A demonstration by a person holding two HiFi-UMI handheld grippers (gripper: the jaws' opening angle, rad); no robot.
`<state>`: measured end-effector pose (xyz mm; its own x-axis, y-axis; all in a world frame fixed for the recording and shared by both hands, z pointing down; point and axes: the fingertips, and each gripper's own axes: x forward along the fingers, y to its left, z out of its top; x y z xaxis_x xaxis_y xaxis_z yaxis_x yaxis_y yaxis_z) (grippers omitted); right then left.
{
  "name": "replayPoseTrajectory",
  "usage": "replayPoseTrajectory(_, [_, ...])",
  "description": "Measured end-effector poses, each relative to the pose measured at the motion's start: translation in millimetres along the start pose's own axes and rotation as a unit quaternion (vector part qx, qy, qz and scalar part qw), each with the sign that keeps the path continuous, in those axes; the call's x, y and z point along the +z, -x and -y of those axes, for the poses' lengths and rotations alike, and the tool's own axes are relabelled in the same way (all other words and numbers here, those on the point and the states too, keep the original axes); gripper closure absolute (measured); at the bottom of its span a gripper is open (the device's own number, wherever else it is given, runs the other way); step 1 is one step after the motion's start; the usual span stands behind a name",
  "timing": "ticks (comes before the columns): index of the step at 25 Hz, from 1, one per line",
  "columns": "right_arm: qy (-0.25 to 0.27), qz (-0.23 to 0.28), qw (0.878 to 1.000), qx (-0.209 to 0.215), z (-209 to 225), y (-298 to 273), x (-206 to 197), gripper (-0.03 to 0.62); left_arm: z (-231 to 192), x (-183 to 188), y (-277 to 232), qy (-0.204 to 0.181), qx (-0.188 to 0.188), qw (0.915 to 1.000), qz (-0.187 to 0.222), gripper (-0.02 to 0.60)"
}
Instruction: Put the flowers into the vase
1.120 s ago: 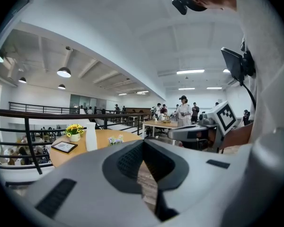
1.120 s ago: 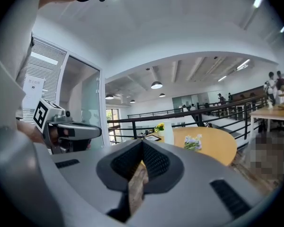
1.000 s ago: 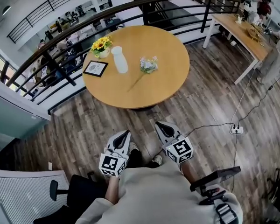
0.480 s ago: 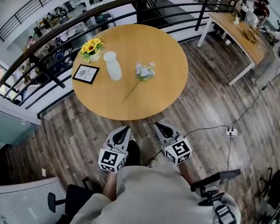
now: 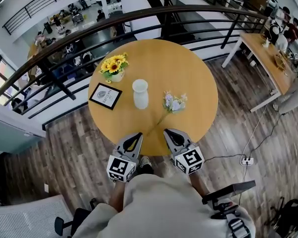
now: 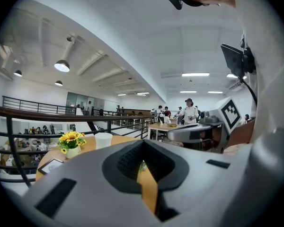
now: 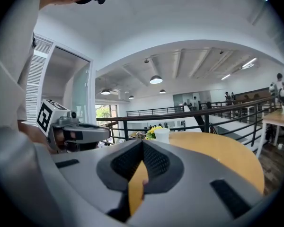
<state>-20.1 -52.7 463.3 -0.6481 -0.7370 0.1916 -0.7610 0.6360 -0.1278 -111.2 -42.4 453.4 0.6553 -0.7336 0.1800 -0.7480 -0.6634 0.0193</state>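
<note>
A white vase (image 5: 140, 93) stands upright near the middle of the round wooden table (image 5: 193, 78). A sprig of pale flowers (image 5: 173, 102) lies to its right, its thin stem running toward the near edge. My left gripper (image 5: 135, 136) and right gripper (image 5: 169, 132) hover side by side over the table's near rim, both shut and holding nothing. The stem's end lies between their tips. In the left gripper view the vase (image 6: 103, 140) shows beyond the closed jaws of the left gripper (image 6: 143, 162). The right gripper view shows the vase (image 7: 162, 135) far ahead of the right gripper (image 7: 141, 161).
A pot of sunflowers (image 5: 114, 66) and a small framed picture (image 5: 105, 95) sit left of the vase. A black railing (image 5: 139, 14) curves behind the table. A long wooden table (image 5: 262, 41) stands at the right, and a power strip (image 5: 246, 160) lies on the floor.
The table has come much closer. Both grippers have gone from over the floor to the table's near edge, still shut and side by side.
</note>
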Motion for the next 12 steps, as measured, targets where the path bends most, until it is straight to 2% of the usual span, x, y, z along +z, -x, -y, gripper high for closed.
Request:
replayPoseTrajectory(7, [0.006,0.001,1.000,-0.002,8.0,-59.3,20.3,0.585,-54.4,3.8,-15.8,0.003,-0.005,1.0000,0.000,0.574])
replayPoseTrajectory(12, [0.005,-0.010,1.000,0.000,8.0,-67.1,17.3,0.585,-63.5,2.7,-16.3,0.010,-0.004,0.9999,0.000,0.575])
